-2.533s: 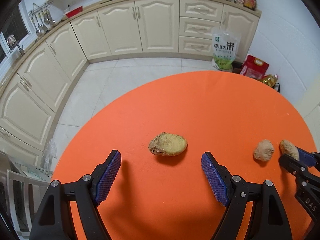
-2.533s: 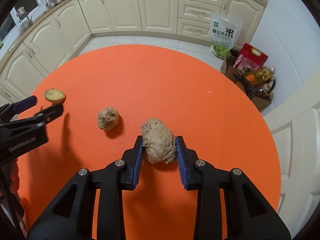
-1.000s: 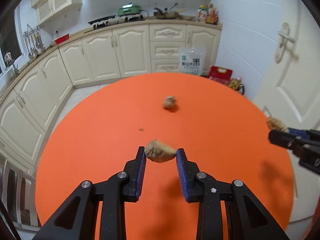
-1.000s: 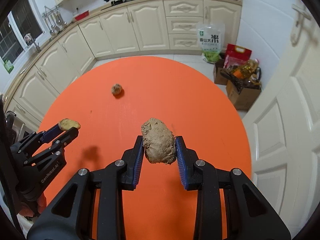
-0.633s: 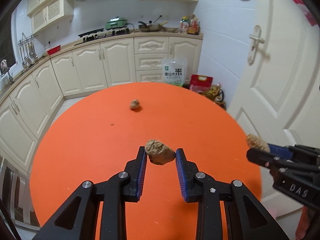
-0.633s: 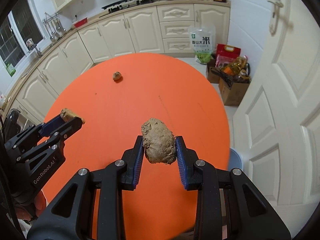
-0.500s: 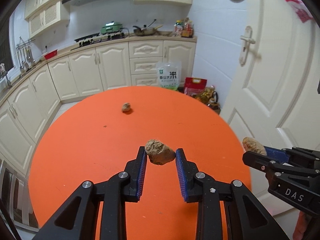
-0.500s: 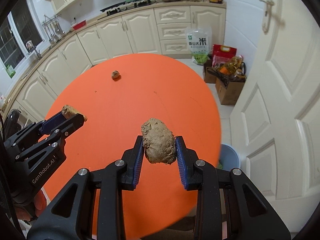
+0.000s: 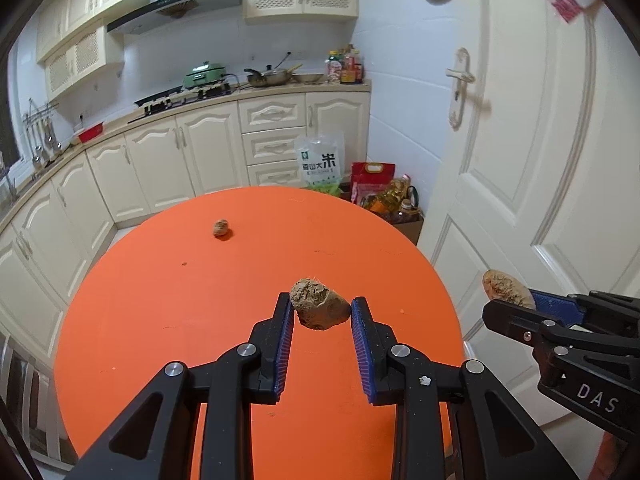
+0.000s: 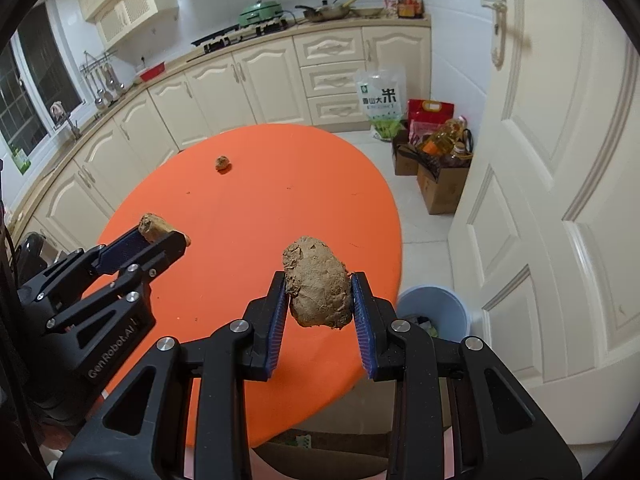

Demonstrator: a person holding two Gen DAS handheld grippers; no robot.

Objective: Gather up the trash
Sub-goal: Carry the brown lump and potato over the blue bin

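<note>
Left claw (image 9: 320,314): clamped on a small brown lump (image 9: 318,309), held above the orange tabletop (image 9: 160,300) near its door-side edge.
Right claw (image 10: 319,294): clamped on a larger brown lump (image 10: 317,282), held over the tabletop edge, above and just left of the blue bin (image 10: 440,308).
Third lump (image 9: 221,227): lies alone on the tabletop, far side, well apart from both claws.
Blue bin: stands on the floor between the tabletop and the white door (image 10: 560,160); contents too small to tell.
Writing: "DAS" on the right claw body in the left wrist view; "GenRobot.AI" on the left claw body in the right wrist view; large character "米" on the white-and-green sack (image 9: 320,160).
Surface: round, orange, a few dark specks.
Room: cream kitchen cabinets (image 9: 208,152) behind the tabletop, green lidded pot (image 9: 205,70) and pan (image 9: 266,76) on the counter, range hood (image 9: 176,0) above, red bag (image 9: 370,180) and cardboard box (image 10: 440,188) beside the sack.
Change from earlier: both lumps lay on the tabletop 2.5 s ago, with the left claw apart; both are now lifted, and the views take in the door and bin.
</note>
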